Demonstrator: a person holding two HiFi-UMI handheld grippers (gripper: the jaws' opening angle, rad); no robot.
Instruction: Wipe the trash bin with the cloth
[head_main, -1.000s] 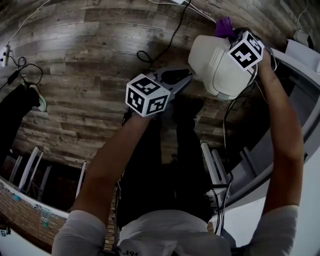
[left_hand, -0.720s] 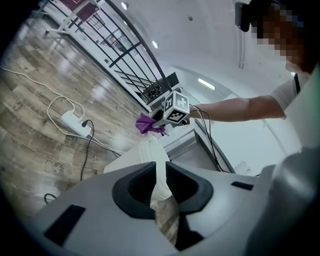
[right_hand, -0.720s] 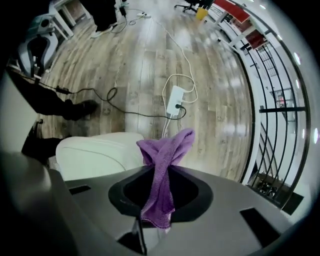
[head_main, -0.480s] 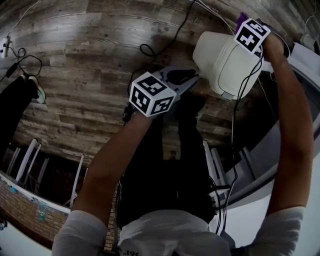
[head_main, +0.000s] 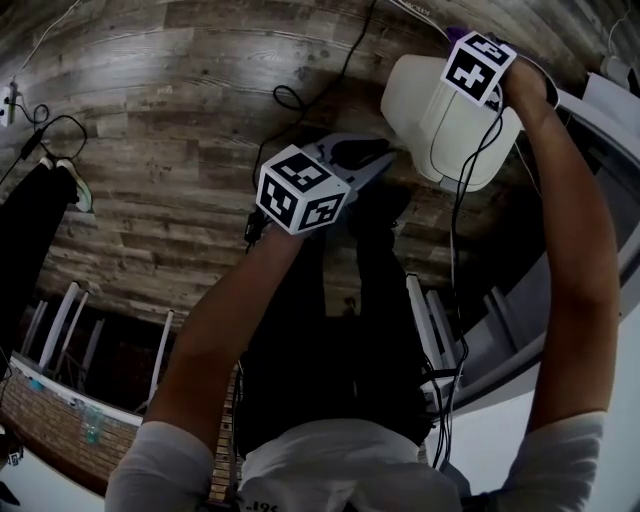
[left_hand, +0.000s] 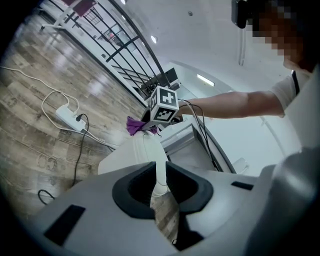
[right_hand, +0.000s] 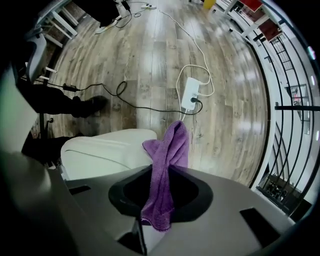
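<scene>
**Head view.** A person stood over a wood-plank floor (head_main: 150, 120) with both arms stretched toward a white trash bin (head_main: 425, 115) at the upper right.

**Left gripper** (left_hand: 160, 171). The jaws were drawn nearly together and clamped on a thin white edge of the bin, which ran up between the black pads (left_hand: 132, 185). The gripper met the bin from its near side and pointed only slightly downward.

**Right gripper** (right_hand: 161, 175). The jaws were partly closed on a purple cloth (right_hand: 169, 145), and the pads pinched a folded strip of it. One end of the cloth hung out behind the jaws and the other stood up beyond the tips. This gripper pointed steeply down at the bin's far side. In the head view its marker cube (head_main: 478, 68) sat over the bin's top.

**Cloth and bin.** In the right gripper view the cloth's free end lay just beside the bin's rounded upper corner. Whether it touched the plastic could not be told.

**Surroundings.** Beyond the bin a white power strip (right_hand: 190, 100) lay on the planks, with a black cable (right_hand: 150, 106) running toward it. A black shoe (right_hand: 90, 105) showed to the left of the bin in the same view. A black railing (right_hand: 295, 107) edged the floor on the right.
</scene>
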